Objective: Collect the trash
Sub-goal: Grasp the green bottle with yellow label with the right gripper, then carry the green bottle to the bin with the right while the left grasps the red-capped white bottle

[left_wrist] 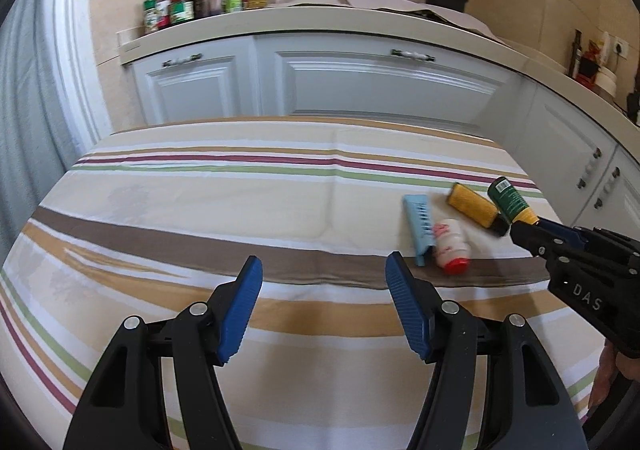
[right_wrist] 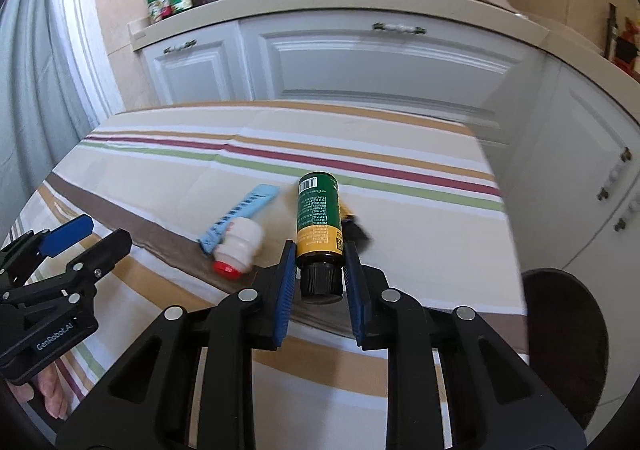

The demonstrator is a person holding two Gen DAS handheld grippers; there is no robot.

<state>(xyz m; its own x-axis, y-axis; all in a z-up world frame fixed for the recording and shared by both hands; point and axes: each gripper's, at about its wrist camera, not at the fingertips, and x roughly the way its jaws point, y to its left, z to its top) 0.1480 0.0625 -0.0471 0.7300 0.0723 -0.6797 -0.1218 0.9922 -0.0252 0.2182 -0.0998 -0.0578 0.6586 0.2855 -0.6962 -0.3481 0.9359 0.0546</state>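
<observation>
right fingers (right_wrist: 320, 270) grip green bottle (right_wrist: 319, 217) | cap toward camera | left fingers (left_wrist: 324, 306) apart, empty

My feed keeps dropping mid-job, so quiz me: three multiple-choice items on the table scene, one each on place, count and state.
1. Where is the green bottle?
A. between the right gripper's pads
B. lying on the tablecloth
C. on the counter

2. How many trash pieces lie on the tablecloth, unheld?
A. one
B. three
C. five

3. The left gripper is:
A. shut on the white bottle
B. shut on the blue strip
C. open, holding nothing

Key: 1 A, the right gripper clamps it near its cap; 2 B, blue strip, white bottle, yellow roll; 3 C, only cloth shows between its pads.
</observation>
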